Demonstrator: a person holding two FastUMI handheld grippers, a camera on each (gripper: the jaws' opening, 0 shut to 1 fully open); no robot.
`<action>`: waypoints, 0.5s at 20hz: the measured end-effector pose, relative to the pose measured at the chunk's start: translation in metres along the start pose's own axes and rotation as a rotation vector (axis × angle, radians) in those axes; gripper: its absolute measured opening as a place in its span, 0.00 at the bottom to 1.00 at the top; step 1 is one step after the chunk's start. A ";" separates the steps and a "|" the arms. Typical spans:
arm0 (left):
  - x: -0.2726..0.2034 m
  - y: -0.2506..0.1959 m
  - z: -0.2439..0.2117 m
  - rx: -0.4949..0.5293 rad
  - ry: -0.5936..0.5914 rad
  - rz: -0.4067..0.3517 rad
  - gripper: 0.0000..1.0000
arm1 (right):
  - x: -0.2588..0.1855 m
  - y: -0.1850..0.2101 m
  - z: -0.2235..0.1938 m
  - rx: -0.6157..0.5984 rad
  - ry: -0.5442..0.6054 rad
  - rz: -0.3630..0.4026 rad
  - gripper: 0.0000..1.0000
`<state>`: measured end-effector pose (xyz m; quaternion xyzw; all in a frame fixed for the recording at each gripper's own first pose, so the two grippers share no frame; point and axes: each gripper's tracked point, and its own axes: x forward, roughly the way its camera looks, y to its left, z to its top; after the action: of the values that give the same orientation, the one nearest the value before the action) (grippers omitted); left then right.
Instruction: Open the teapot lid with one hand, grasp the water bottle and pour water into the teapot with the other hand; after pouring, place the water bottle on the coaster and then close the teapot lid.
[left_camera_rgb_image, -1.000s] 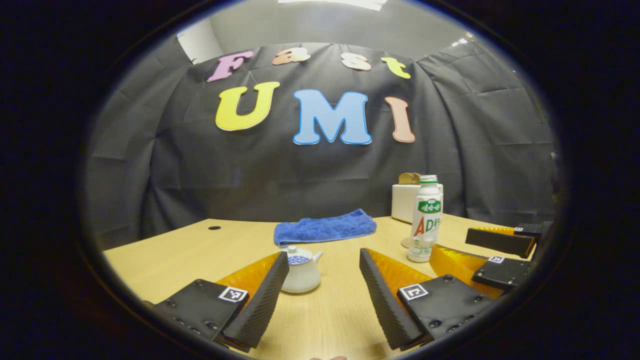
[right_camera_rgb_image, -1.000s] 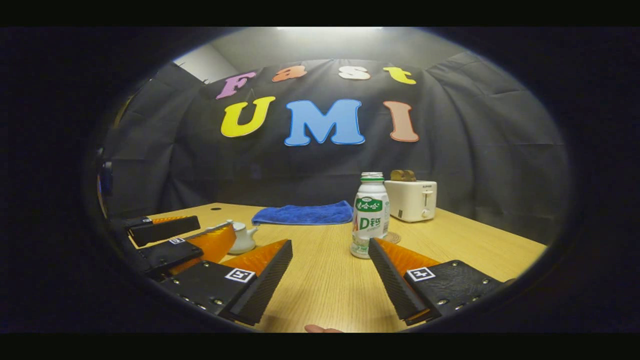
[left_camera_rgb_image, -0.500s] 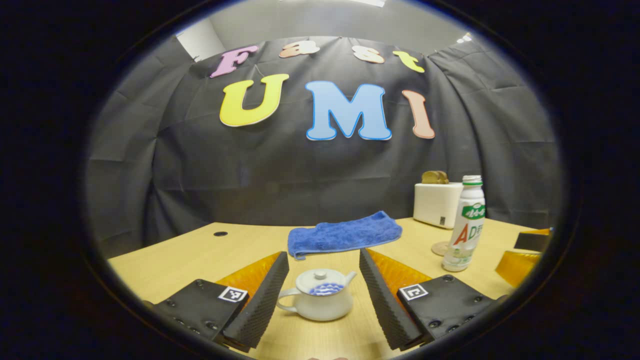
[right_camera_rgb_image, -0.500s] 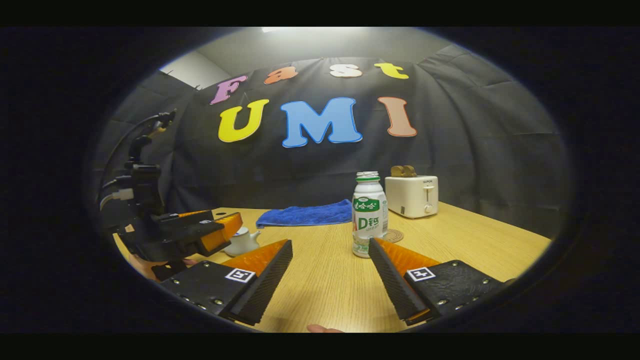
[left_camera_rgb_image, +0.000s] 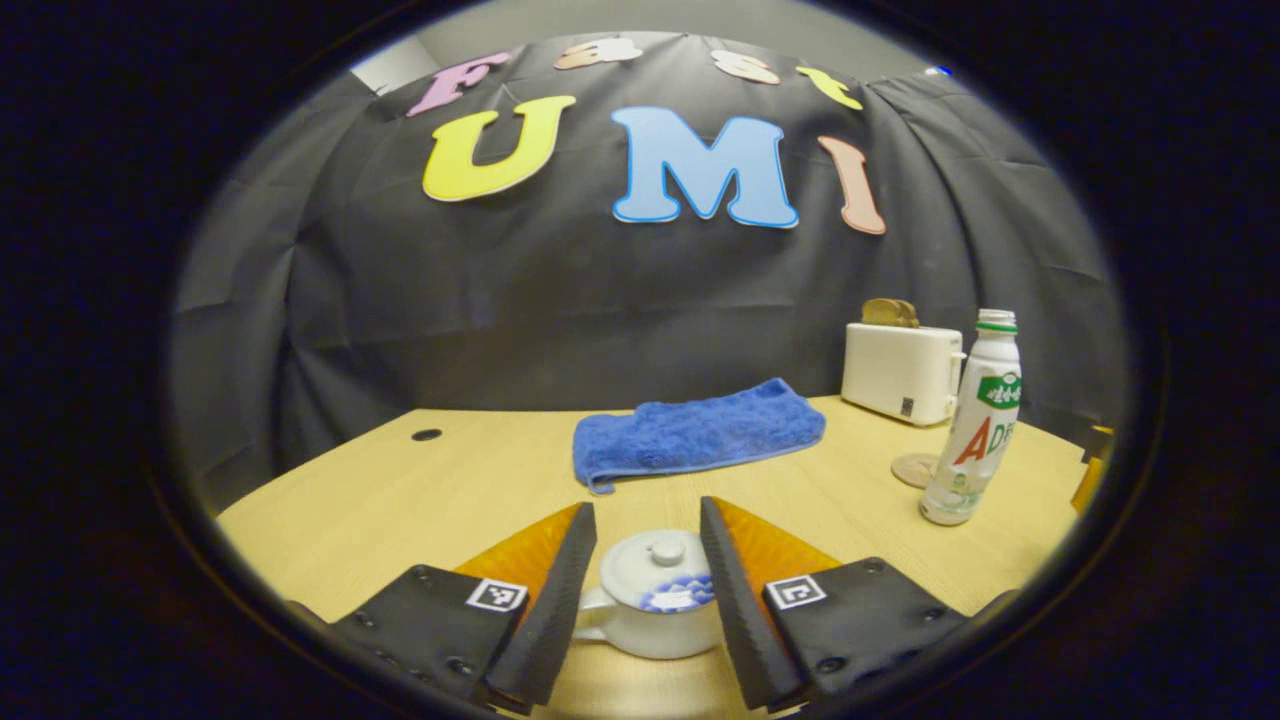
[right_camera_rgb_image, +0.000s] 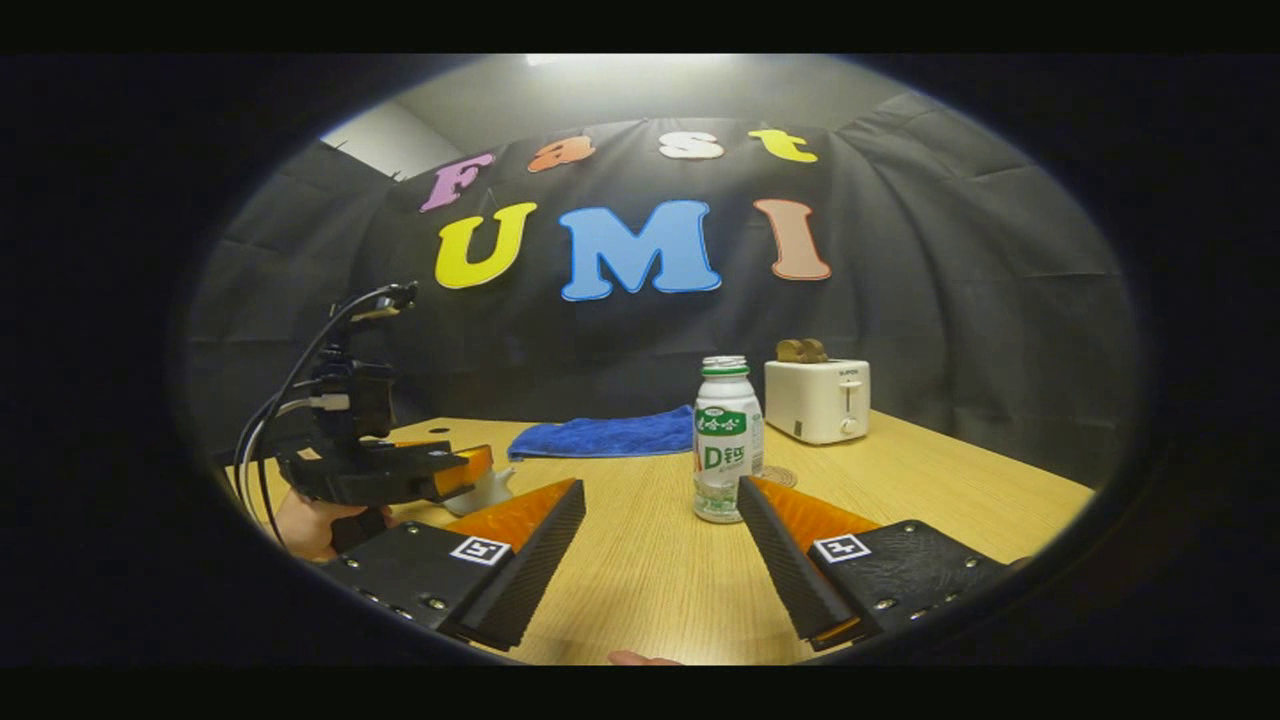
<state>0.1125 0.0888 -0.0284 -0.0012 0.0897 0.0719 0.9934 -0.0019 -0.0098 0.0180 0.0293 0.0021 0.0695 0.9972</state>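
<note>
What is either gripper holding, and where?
Nothing yet. The left gripper brackets the teapot, fingers open; the right gripper is open, short of the bottle.

Left gripper view sits low and close over the table (left_camera_rgb_image: 400, 500), facing the back cloth wall, with the teapot (left_camera_rgb_image: 655, 600) right between its own fingers. Right gripper view looks the same way from farther back and to the right. Shared ground: blue towel (left_camera_rgb_image: 695, 435), water bottle (right_camera_rgb_image: 727, 440), toaster (right_camera_rgb_image: 818, 400), coaster (left_camera_rgb_image: 912, 469) and the same stretch of tabletop
</note>
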 end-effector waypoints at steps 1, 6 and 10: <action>0.000 -0.002 0.000 0.013 -0.002 -0.004 0.69 | 0.000 -0.001 0.001 0.003 -0.002 -0.002 0.94; 0.004 -0.001 0.004 0.065 -0.016 -0.005 0.20 | 0.005 -0.006 -0.007 -0.016 0.018 -0.003 0.94; -0.004 0.003 0.020 0.025 -0.065 -0.028 0.17 | 0.012 -0.014 0.001 -0.036 -0.001 -0.002 0.95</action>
<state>0.1113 0.0917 -0.0076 0.0121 0.0583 0.0570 0.9966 0.0122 -0.0219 0.0180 0.0114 0.0002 0.0684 0.9976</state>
